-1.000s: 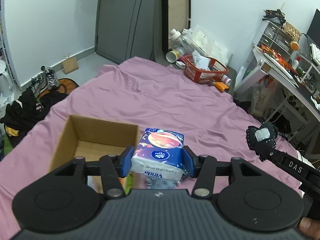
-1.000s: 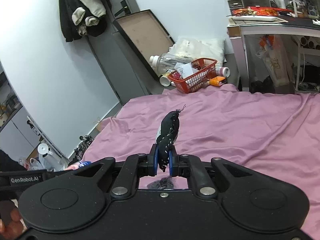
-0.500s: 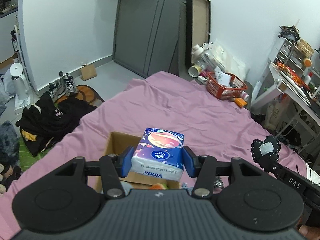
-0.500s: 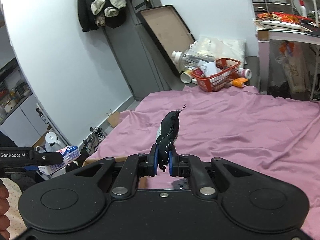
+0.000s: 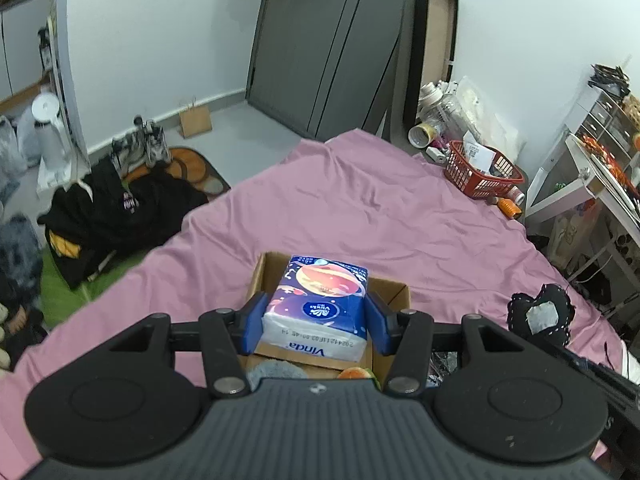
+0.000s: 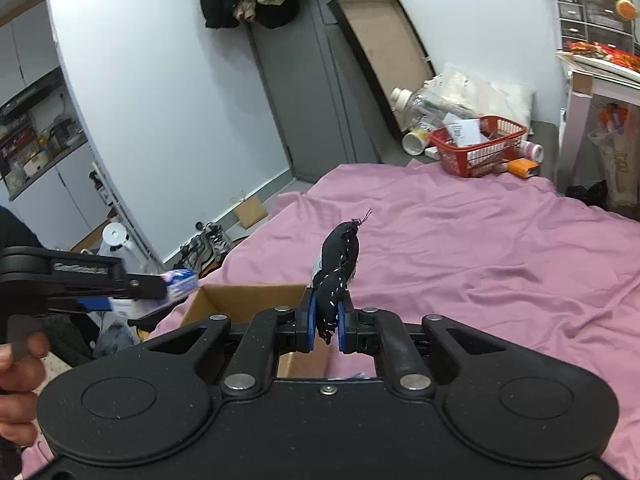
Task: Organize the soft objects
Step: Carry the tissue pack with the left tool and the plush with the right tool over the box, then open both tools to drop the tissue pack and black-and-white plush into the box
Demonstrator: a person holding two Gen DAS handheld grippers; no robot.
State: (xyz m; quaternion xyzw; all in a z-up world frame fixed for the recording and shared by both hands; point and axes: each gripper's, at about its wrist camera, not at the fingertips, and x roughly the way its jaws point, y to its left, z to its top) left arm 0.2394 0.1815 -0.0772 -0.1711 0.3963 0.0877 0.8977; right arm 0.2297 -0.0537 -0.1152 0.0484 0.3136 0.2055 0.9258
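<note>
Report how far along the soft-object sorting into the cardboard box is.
Partly done: the open brown cardboard box on the pink bedsheet already holds a grey fuzzy item and something orange. In hand: the left gripper holds a blue Vinda tissue pack over the box; the right gripper pinches a black stitched fabric heart. Left: releasing both into the box.
</note>
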